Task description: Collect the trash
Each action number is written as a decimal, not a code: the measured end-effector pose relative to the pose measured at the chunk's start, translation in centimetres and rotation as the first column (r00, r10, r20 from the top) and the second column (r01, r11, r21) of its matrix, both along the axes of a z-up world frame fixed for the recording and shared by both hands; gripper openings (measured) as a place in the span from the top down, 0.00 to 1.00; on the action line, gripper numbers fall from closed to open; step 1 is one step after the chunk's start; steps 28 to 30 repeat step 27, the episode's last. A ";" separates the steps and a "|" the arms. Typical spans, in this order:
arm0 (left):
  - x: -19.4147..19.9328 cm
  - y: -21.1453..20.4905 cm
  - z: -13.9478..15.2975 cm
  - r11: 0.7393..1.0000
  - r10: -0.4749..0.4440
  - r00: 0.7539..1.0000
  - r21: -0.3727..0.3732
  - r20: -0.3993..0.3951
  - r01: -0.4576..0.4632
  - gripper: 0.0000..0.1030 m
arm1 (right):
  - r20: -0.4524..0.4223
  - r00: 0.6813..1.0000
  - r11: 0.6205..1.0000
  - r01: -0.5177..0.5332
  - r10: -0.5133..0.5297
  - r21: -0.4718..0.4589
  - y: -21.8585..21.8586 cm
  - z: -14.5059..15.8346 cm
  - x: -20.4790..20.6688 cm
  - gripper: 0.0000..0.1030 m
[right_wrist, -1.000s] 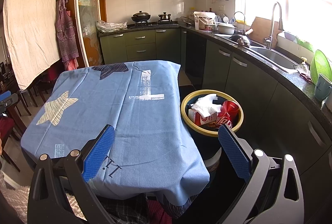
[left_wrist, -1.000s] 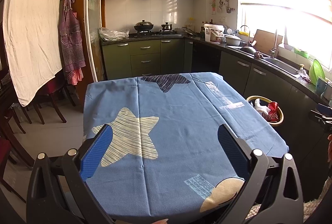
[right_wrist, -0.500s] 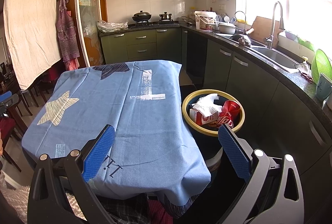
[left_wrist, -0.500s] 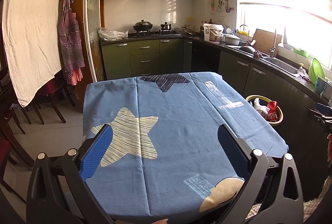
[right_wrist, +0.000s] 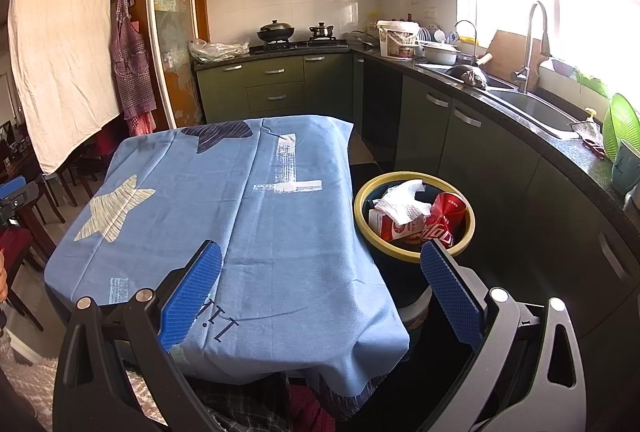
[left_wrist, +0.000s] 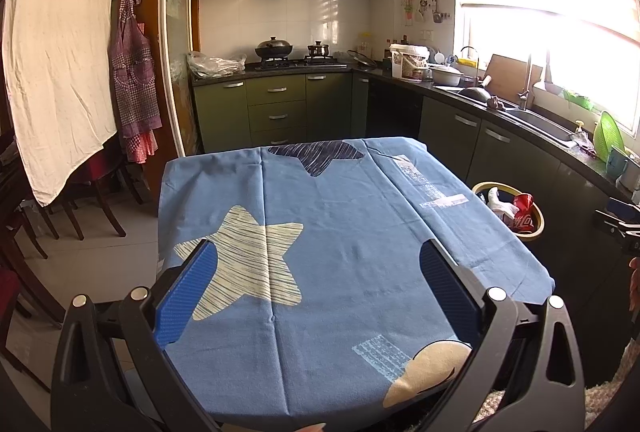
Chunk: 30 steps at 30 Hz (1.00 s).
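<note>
A dark bin with a yellow rim (right_wrist: 468,238) stands on the floor right of the table; it shows small in the left wrist view as the bin (left_wrist: 538,228). Inside lie a crumpled white tissue (right_wrist: 402,204), a red can (right_wrist: 444,220) and a red-and-white carton (right_wrist: 390,228). The table wears a blue star-patterned cloth (left_wrist: 340,232) with nothing loose on it. My left gripper (left_wrist: 318,282) hovers open over the table's near edge, holding nothing. My right gripper (right_wrist: 320,282) is open too, over the table's near right corner, its right finger (right_wrist: 448,288) just short of the bin.
Green kitchen cabinets and a dark counter (right_wrist: 520,120) with a sink run along the right and back. Dark wooden chairs (left_wrist: 92,200) stand left of the table, below a hanging white sheet (left_wrist: 60,44). A narrow floor gap separates table and cabinets.
Almost nothing: the right wrist view has crept slightly, so the bin sits a touch further right. Both grippers stay open.
</note>
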<state>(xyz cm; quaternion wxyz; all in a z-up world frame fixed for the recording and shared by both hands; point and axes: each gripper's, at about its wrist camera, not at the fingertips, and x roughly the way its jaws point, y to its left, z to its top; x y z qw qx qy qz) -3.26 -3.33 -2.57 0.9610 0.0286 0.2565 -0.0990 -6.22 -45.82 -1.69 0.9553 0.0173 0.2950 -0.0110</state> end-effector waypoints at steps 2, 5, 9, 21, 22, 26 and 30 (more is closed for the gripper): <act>0.0 0.0 -0.1 1.000 -0.002 1.000 0.002 -0.001 0.002 0.06 | -0.001 1.000 1.000 0.001 -0.001 0.000 0.0 0.0 0.0 0.05; 0.1 0.0 0.0 1.000 -0.005 1.000 0.001 -0.001 0.005 0.06 | -0.002 1.000 1.000 0.000 0.000 0.001 0.0 0.0 0.0 0.05; 0.3 0.3 -0.1 1.000 -0.020 1.000 -0.023 -0.011 0.020 0.06 | -0.006 1.000 1.000 0.000 0.000 0.002 -0.1 0.0 0.1 0.05; 1.0 0.2 -0.5 1.000 -0.007 1.000 0.010 -0.019 0.007 0.06 | -0.010 1.000 1.000 0.001 -0.001 0.006 -0.1 -0.1 0.2 0.05; 1.1 0.3 -0.5 1.000 -0.008 1.000 0.007 -0.021 0.008 0.06 | -0.010 1.000 1.000 0.002 -0.002 0.006 0.0 -0.2 0.2 0.05; 1.2 0.3 -0.6 1.000 -0.012 1.000 0.001 -0.026 0.012 0.06 | -0.014 1.000 1.000 0.005 -0.005 0.009 -0.1 -0.3 0.3 0.05; 1.2 0.3 -0.6 1.000 -0.013 1.000 0.000 -0.026 0.013 0.06 | -0.015 1.000 1.000 0.006 -0.005 0.010 -0.2 -0.3 0.4 0.05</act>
